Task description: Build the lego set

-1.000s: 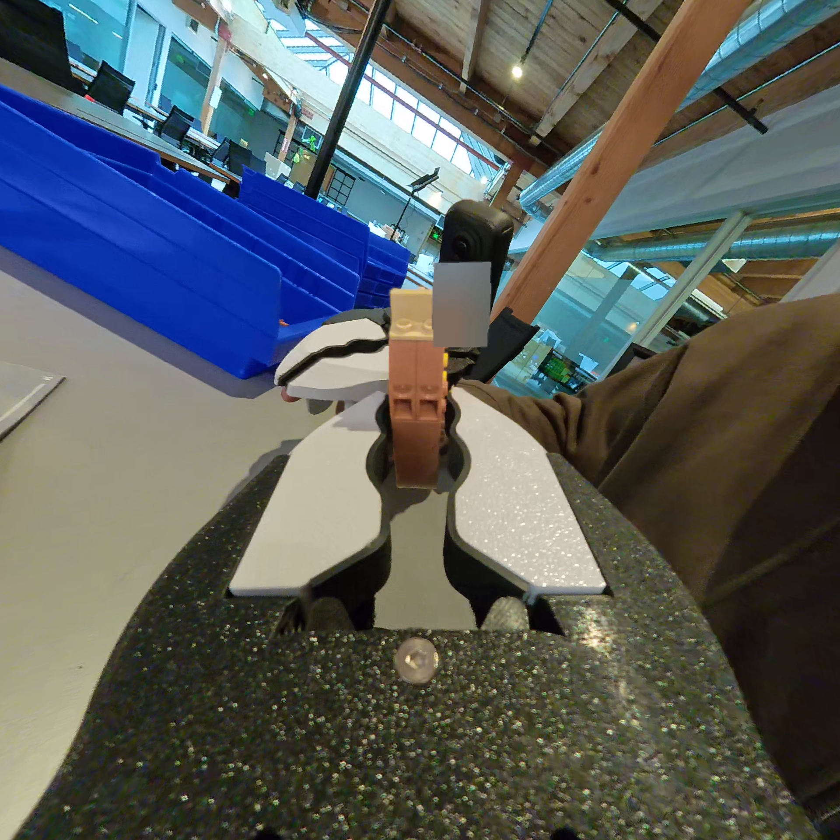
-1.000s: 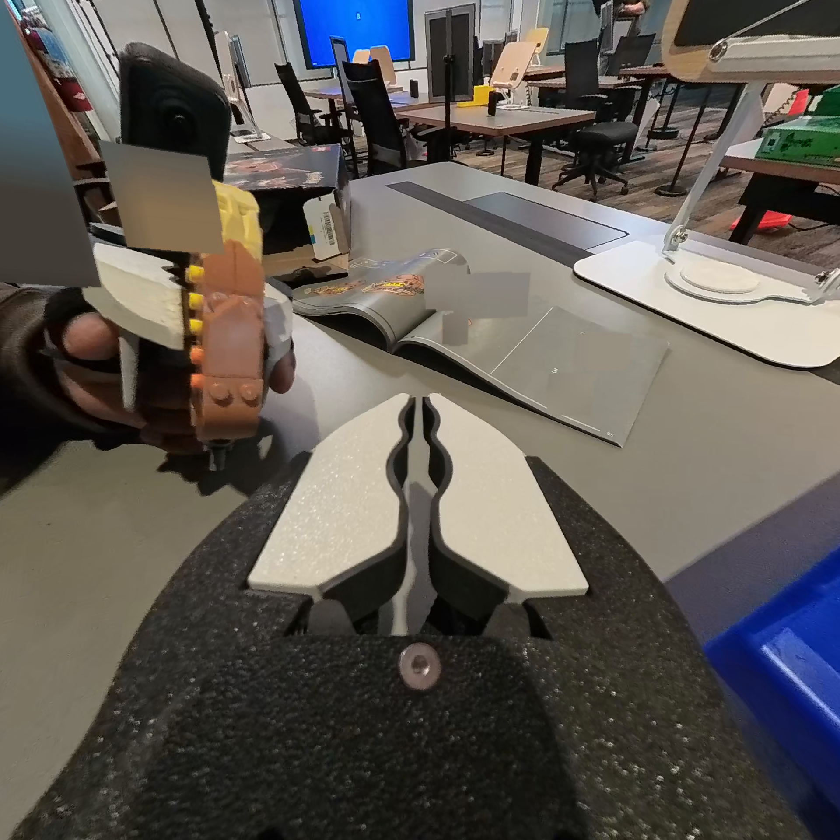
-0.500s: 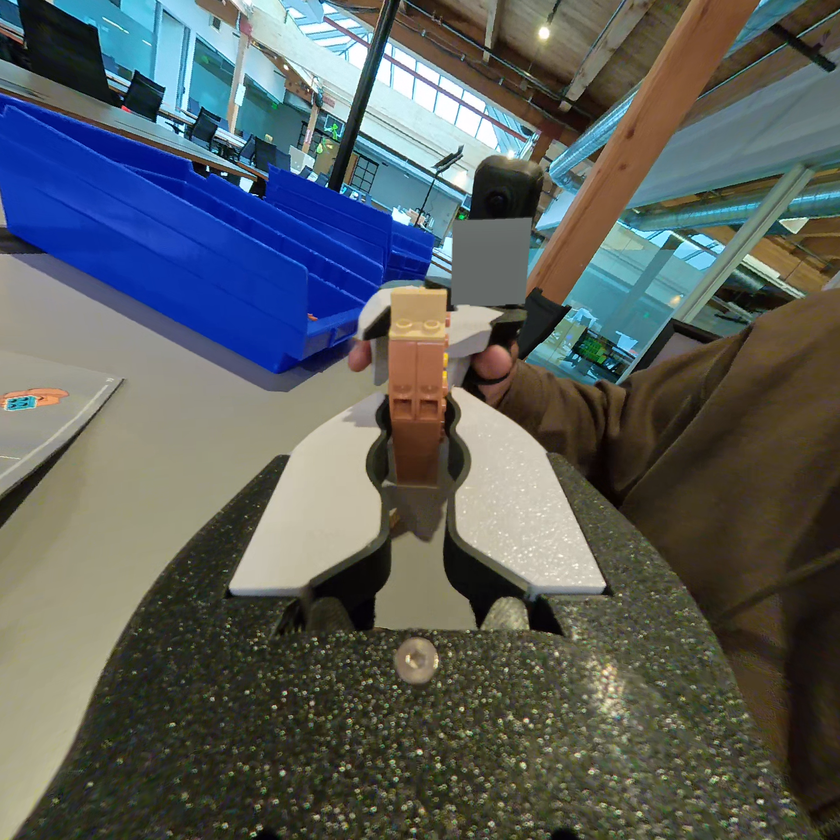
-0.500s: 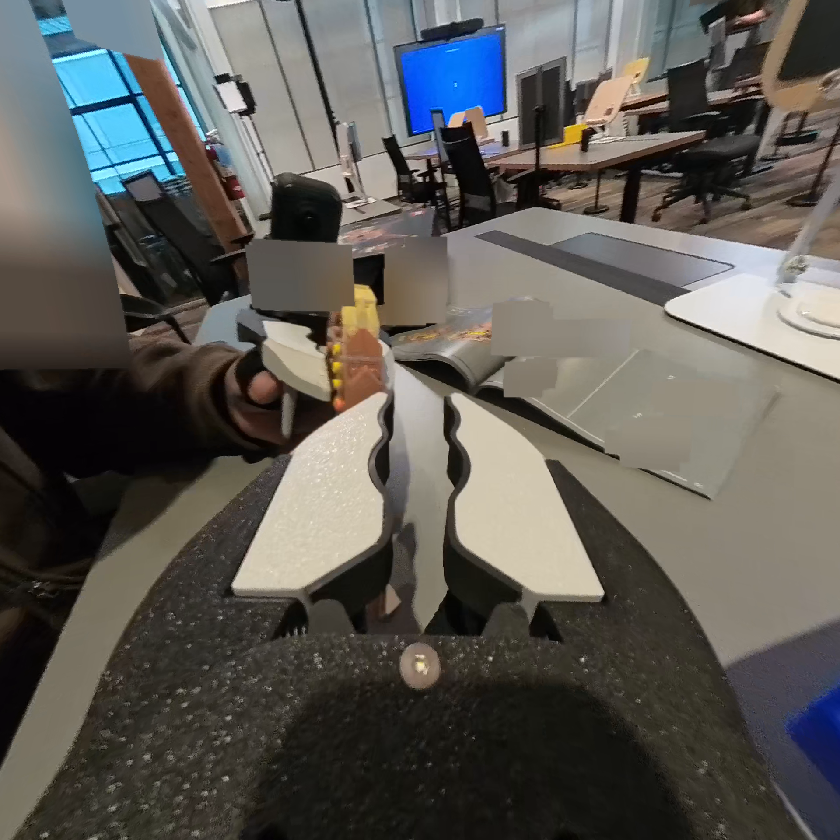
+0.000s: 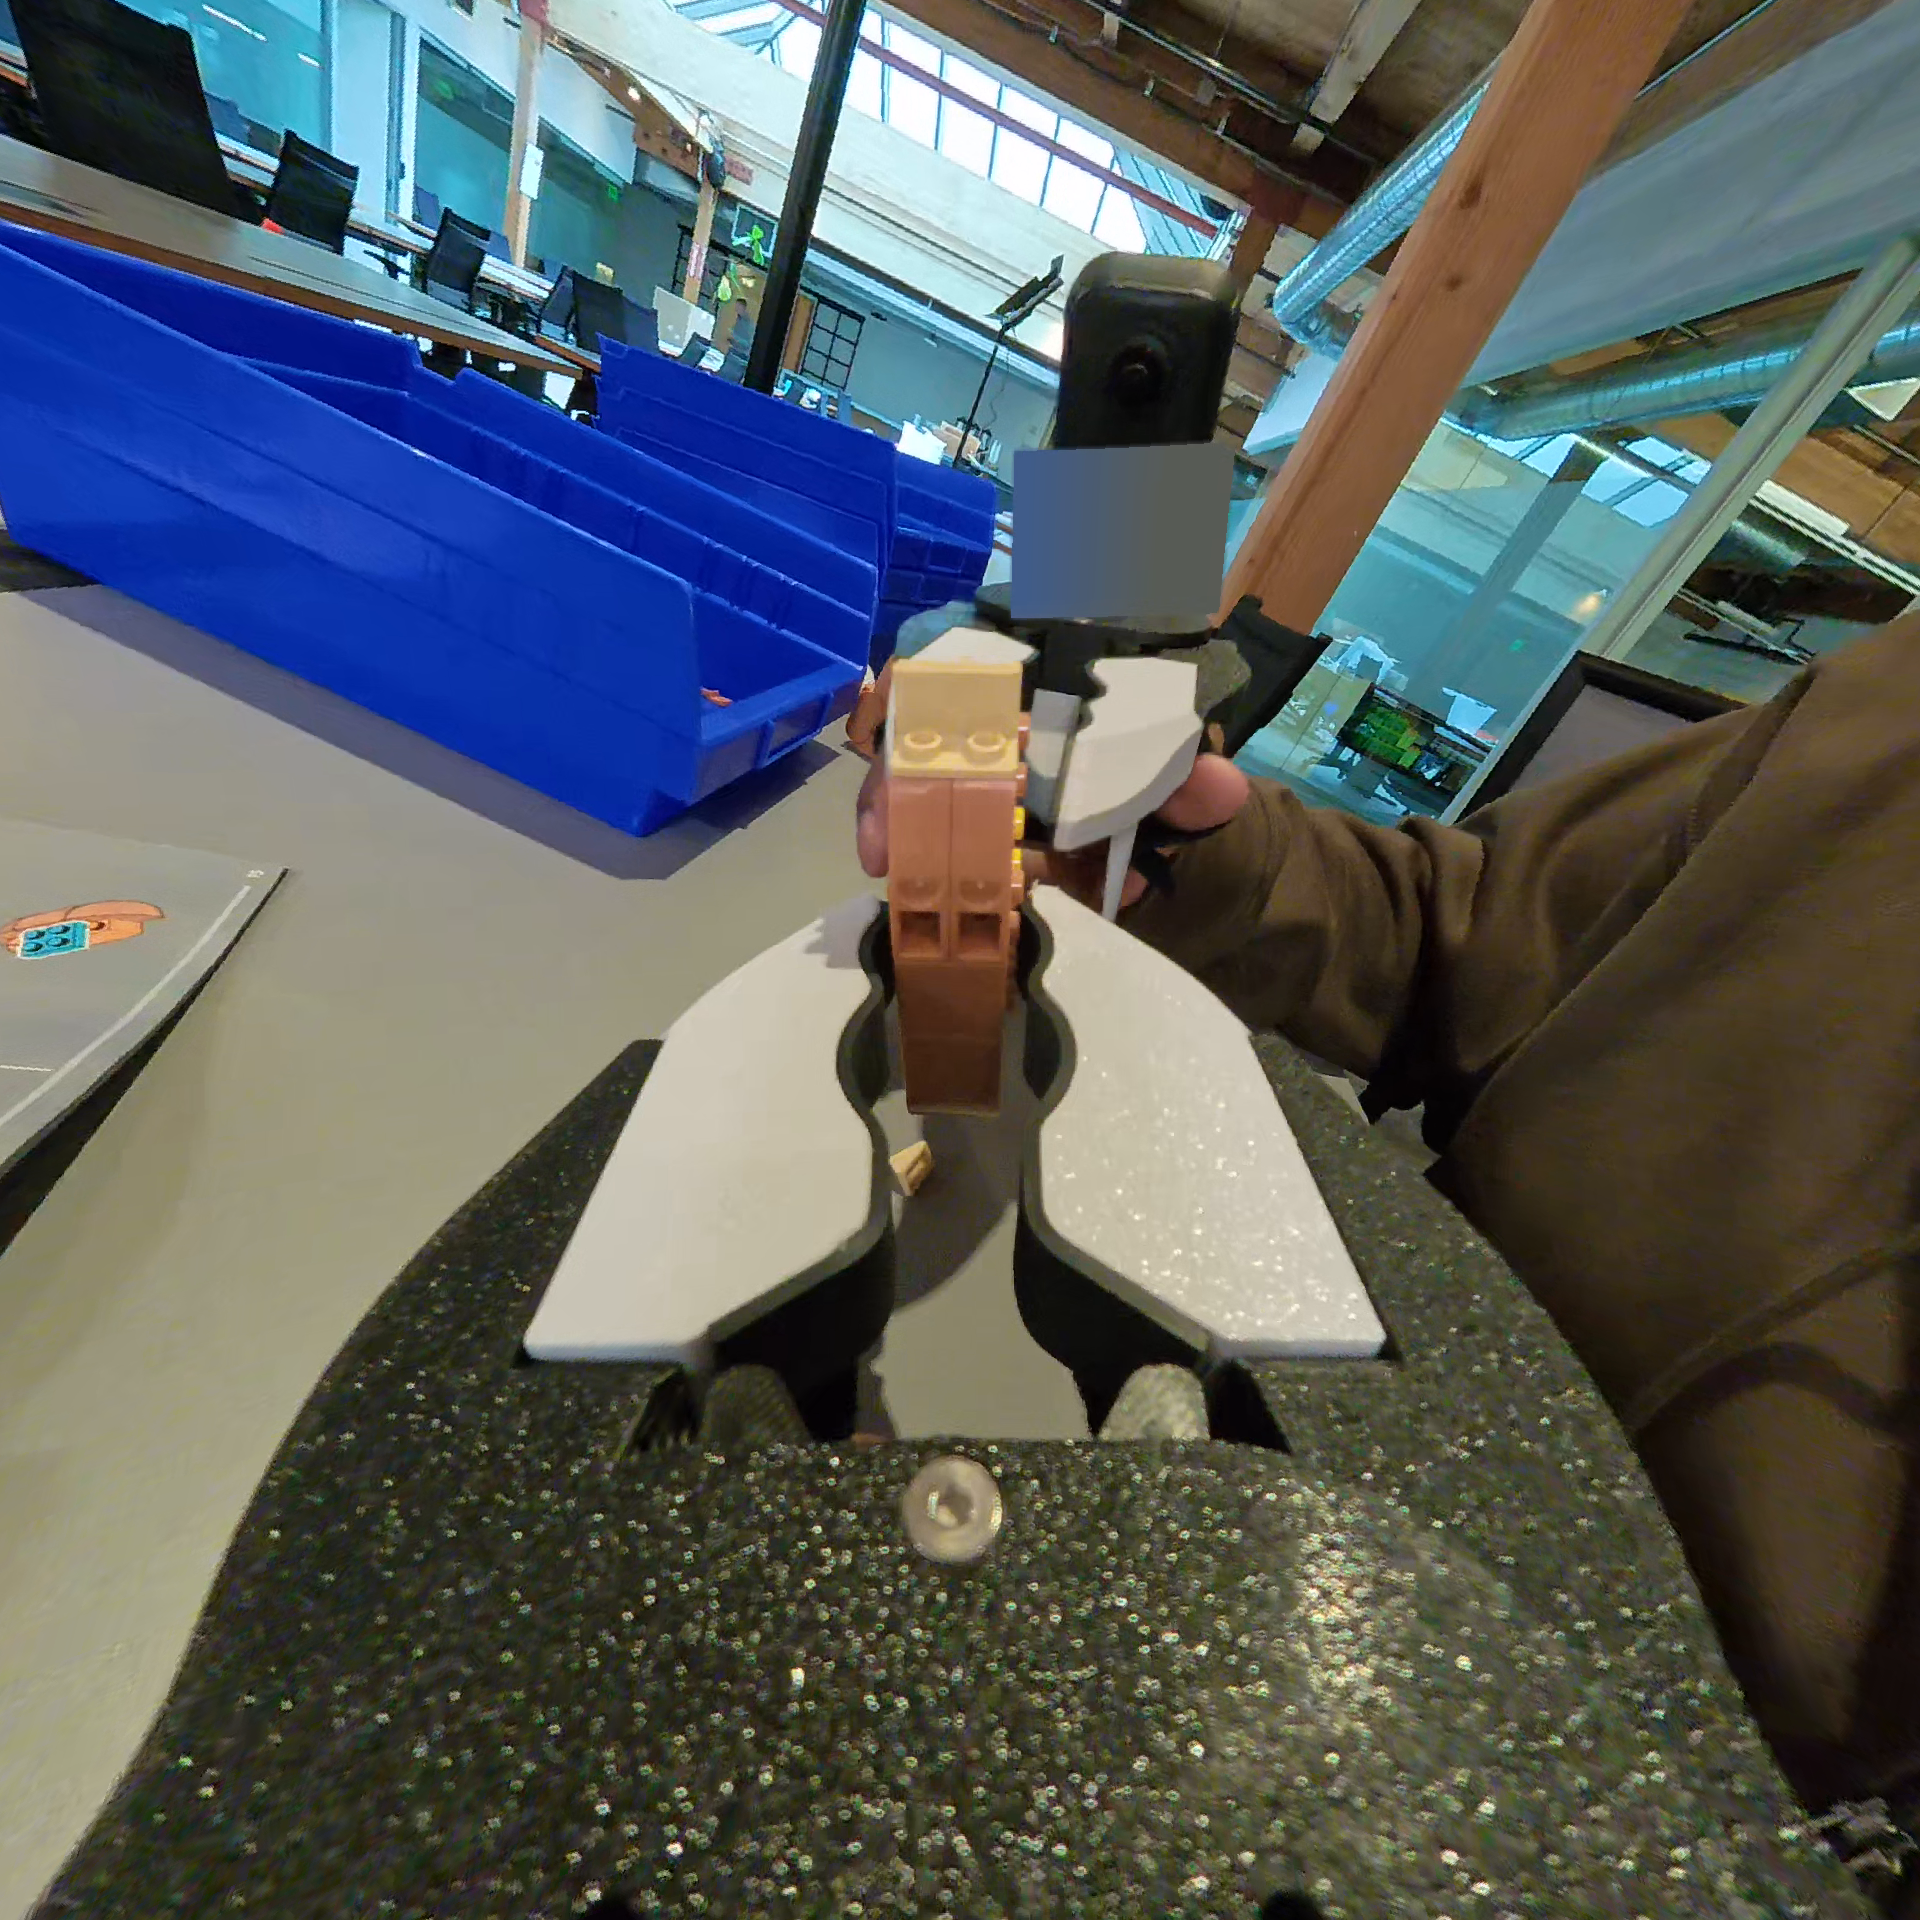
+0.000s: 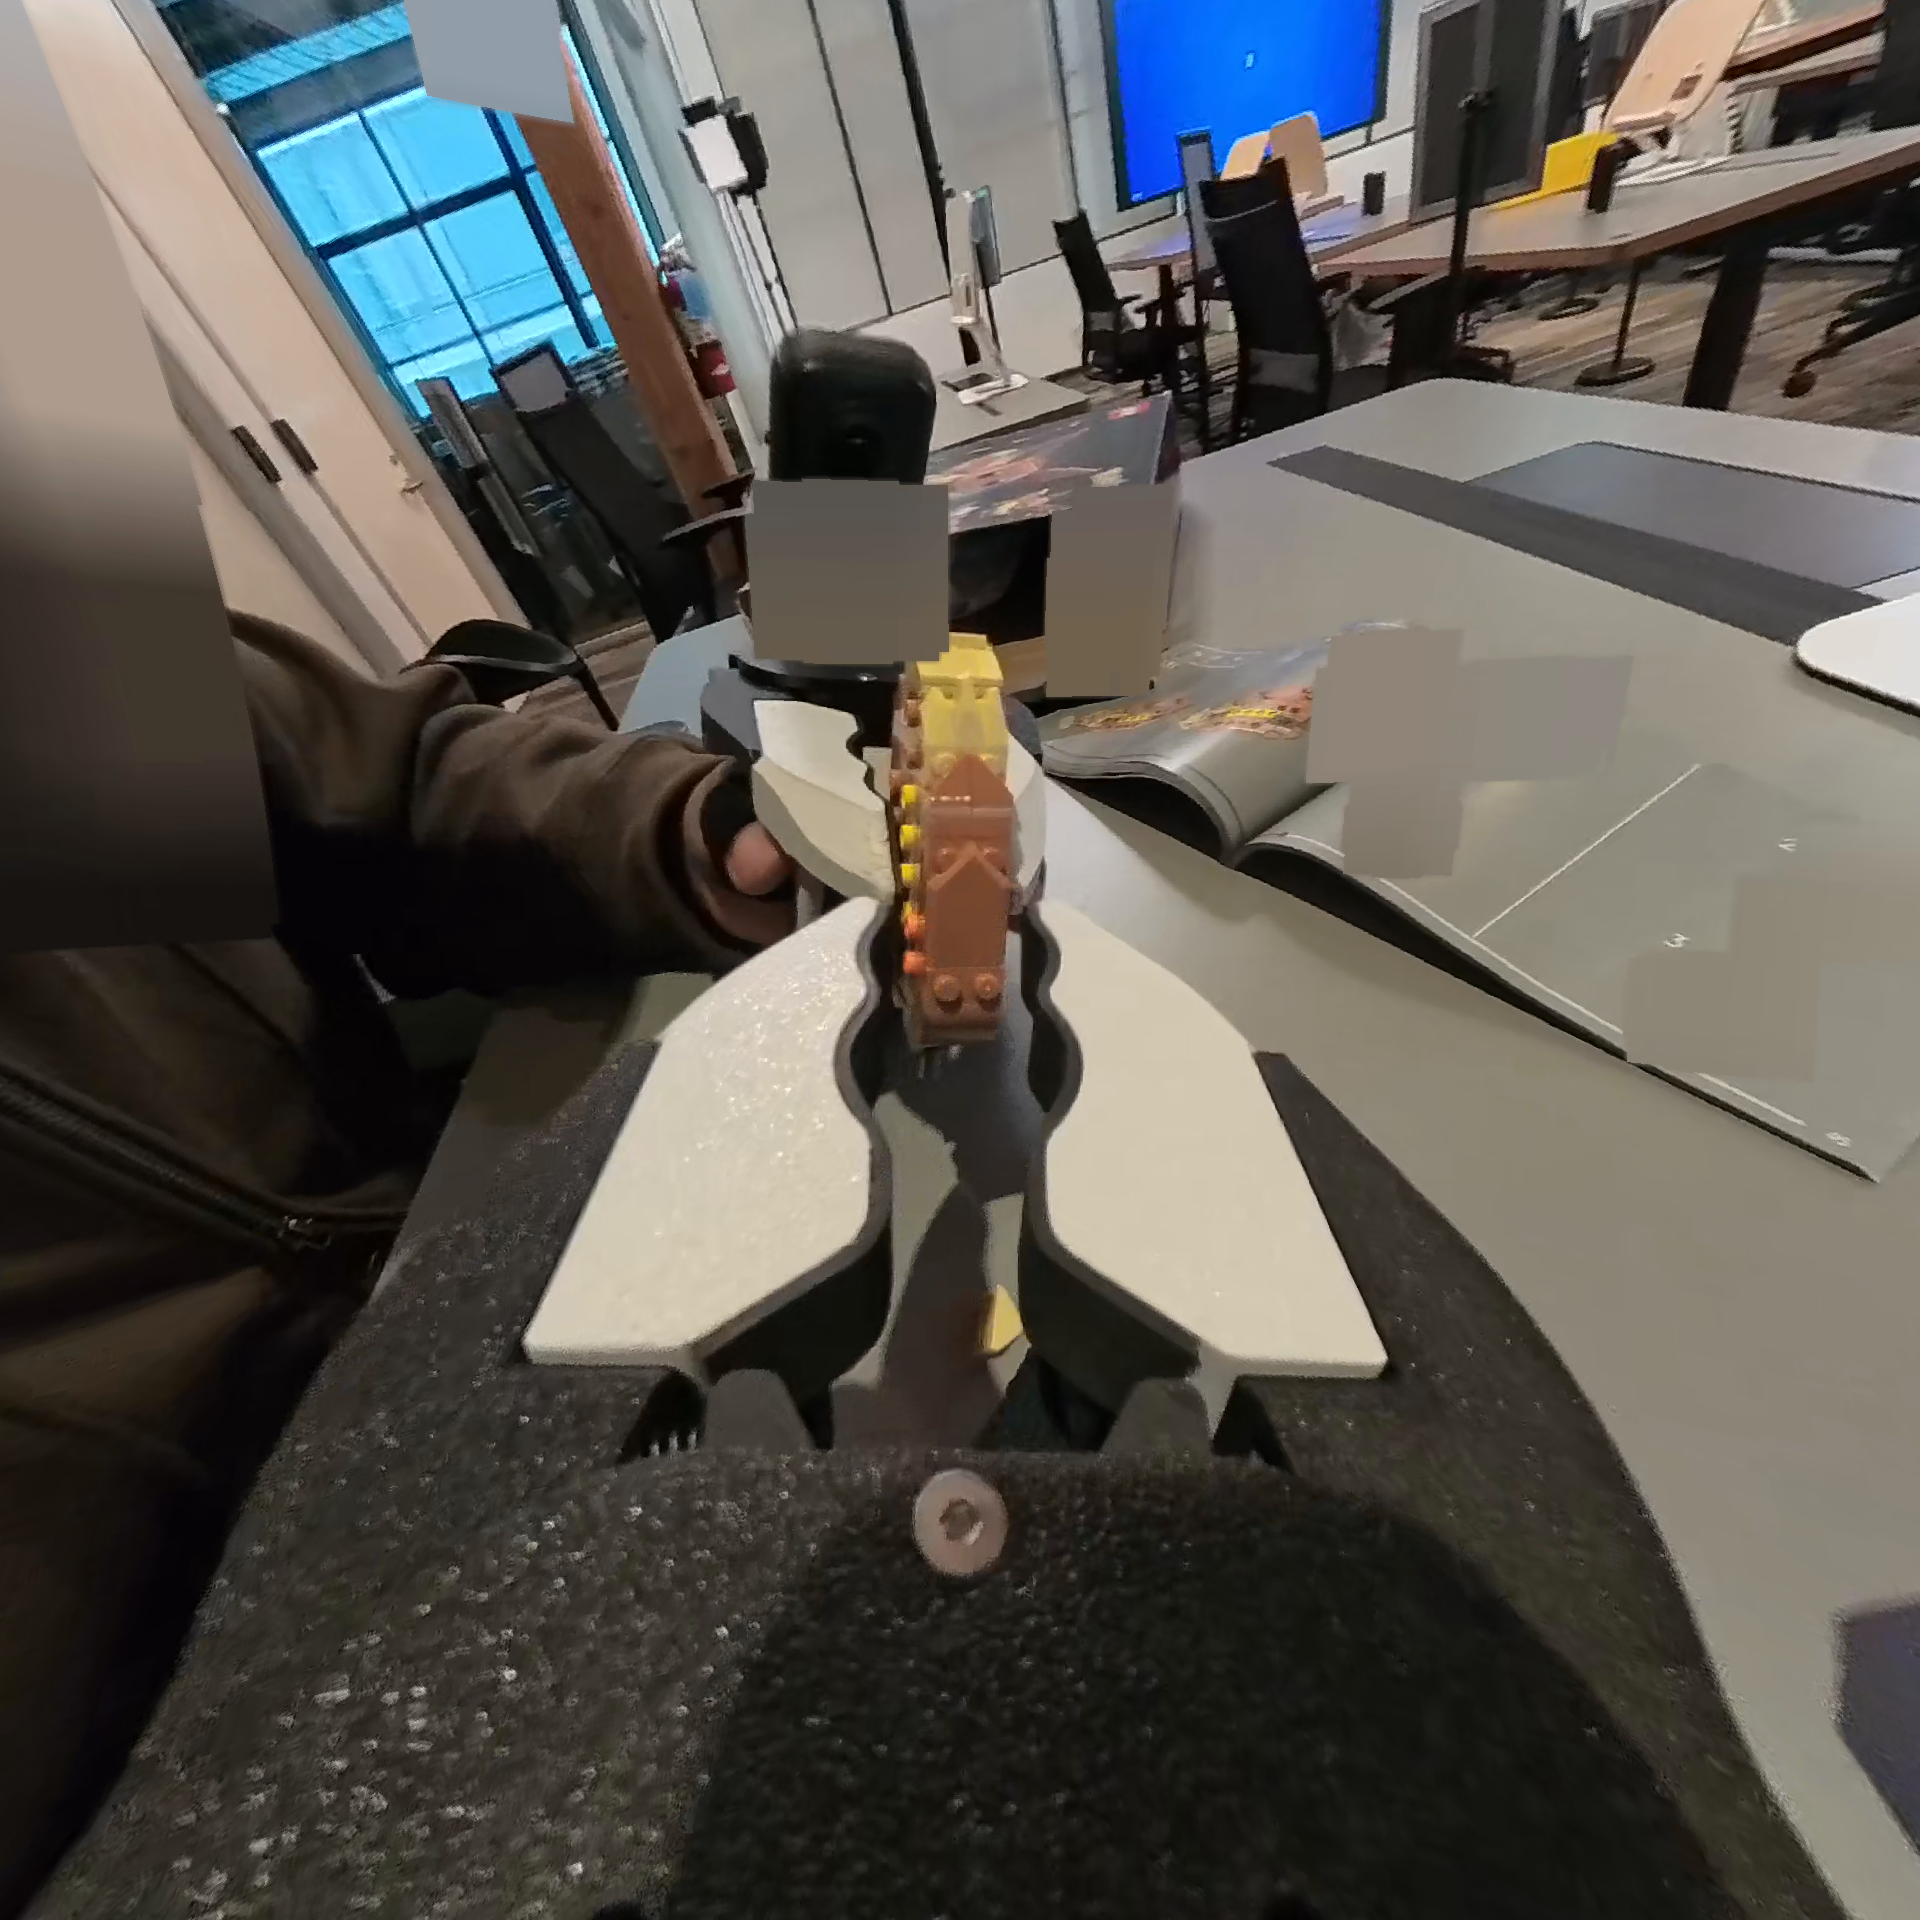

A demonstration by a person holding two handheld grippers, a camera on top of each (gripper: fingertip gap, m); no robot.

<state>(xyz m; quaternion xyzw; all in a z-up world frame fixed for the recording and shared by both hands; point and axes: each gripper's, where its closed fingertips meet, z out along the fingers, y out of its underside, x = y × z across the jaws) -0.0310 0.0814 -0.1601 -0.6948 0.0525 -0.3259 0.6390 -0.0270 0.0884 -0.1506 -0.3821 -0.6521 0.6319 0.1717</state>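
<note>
A brown lego assembly (image 5: pixel 951 831) with a tan top and yellow and orange studs on one side stands upright in my left gripper (image 5: pixel 951 925), which is shut on its lower part above the grey table (image 5: pixel 468 1039). In the right wrist view the same assembly (image 6: pixel 961 894) sits between the tips of my right gripper (image 6: pixel 951 914), whose jaws are open about as wide as the assembly; I cannot tell if they touch it. The right gripper (image 5: pixel 1070 717) also shows behind the assembly in the left wrist view. A small tan piece (image 5: pixel 912 1169) lies on the table below.
Several blue bins (image 5: pixel 416 582) stand along the table's far side. An open instruction booklet (image 6: pixel 1455 914) lies to the right, with a dark set box (image 6: pixel 1049 488) behind it. A white lamp base (image 6: pixel 1870 655) is at the far right. A brown sleeve (image 5: pixel 1558 987) is close by. My left and right fingertips are right by each other.
My right gripper was shut and apart from the assembly; it has opened and swung in so its tips now straddle the assembly. The left gripper has kept its hold.
</note>
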